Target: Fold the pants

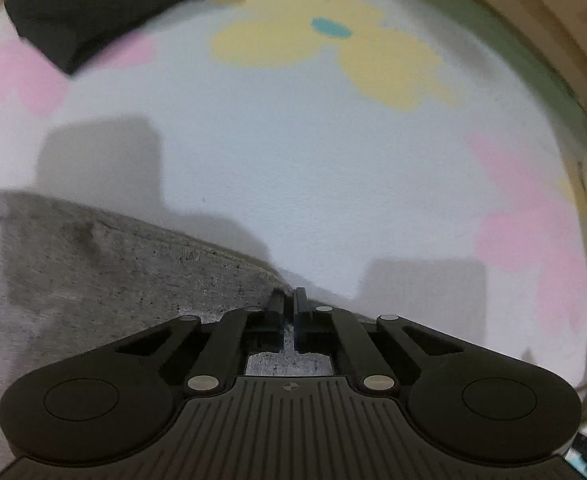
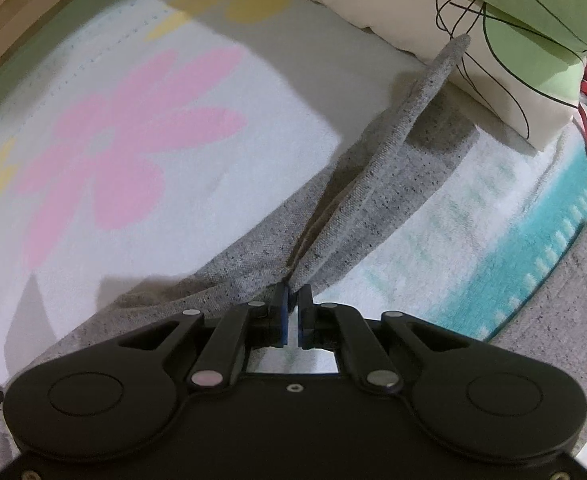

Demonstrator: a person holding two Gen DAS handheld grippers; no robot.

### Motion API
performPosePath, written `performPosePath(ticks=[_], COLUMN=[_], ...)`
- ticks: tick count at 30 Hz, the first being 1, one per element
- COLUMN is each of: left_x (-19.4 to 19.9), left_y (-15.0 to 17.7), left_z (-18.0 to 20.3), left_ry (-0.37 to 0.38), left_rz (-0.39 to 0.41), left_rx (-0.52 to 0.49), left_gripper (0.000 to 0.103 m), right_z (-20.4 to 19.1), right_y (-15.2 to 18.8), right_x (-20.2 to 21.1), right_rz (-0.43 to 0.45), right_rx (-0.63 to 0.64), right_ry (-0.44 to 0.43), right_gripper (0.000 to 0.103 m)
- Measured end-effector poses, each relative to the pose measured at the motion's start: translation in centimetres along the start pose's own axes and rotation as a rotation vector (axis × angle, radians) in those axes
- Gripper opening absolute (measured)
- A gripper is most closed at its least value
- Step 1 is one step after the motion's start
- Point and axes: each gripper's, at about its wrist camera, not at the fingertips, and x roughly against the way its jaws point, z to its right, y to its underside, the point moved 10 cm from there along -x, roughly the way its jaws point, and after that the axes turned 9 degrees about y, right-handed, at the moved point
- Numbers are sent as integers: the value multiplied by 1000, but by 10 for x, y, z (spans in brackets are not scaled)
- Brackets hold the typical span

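The grey speckled pants point(image 1: 93, 276) lie on a white flowered sheet point(image 1: 293, 160). In the left wrist view my left gripper point(image 1: 290, 300) is shut on the pants' edge, which runs left from the fingers. In the right wrist view my right gripper point(image 2: 292, 298) is shut on a lifted fold of the grey pants point(image 2: 377, 184). The fold rises in a taut ridge toward the pillow, with more grey cloth flat under it.
A black folded cloth point(image 1: 97, 12) lies at the far left of the sheet. A cream and green pillow point(image 2: 493, 32) lies at the far right. A teal patterned band point(image 2: 541, 240) and a wooden bed frame point(image 1: 533, 20) border the sheet.
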Motion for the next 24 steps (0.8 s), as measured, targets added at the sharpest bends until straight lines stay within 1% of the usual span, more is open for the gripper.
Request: performPosePath(ticks=[3,5,8,10,12,14,15,16,17,18,19,20,22,24], left_x=[37,69,124,154,171,185,191,195,201,199,195,189,182,170], left_y=[6,13,31,56,75,95,105,117,126,131,140,145,159,163], left_z=[14,24,37,40,41,39,36,32,31,23,18,14,3,-2], left_ry=[-9,-3,13,32,46,42,36,33,33,34,37,36,19,-3], left_rz=[57,101,174,206,219,232,241,249,251,247,235,221,193,178], left_rx=[-56,-80,-137,-169,-196,-214,-219,-223,-223,-219,-216,-215,-209,-212], left_gripper=[3,3,3,3,3,3,3,3,3,3,3,3,3,3], right_z=[6,14,35,54,70,84,92,99,105,109,111,115,118,117], right_y=[-2,-3,-1,5,15,25,31,35,39,42,43,45,44,40], right_x=[10,23,49,67,79,84,87,88,87,86,85,83,75,64], right_rz=[12,26,57,73,70,55,52,47,33,17,5,-1,5,10], right_rx=[-9,-21,-23,-32,-42,-50,-67,-82,-96,-114,-131,-148,-171,-165], right_ry=[-16,-17,-4,-6,-13,-30,-48,-67,-83,-100,-110,-110,-85,-69], right_gripper=[5,3,3,3,3,5,8,19,24,28,41,50,50,50])
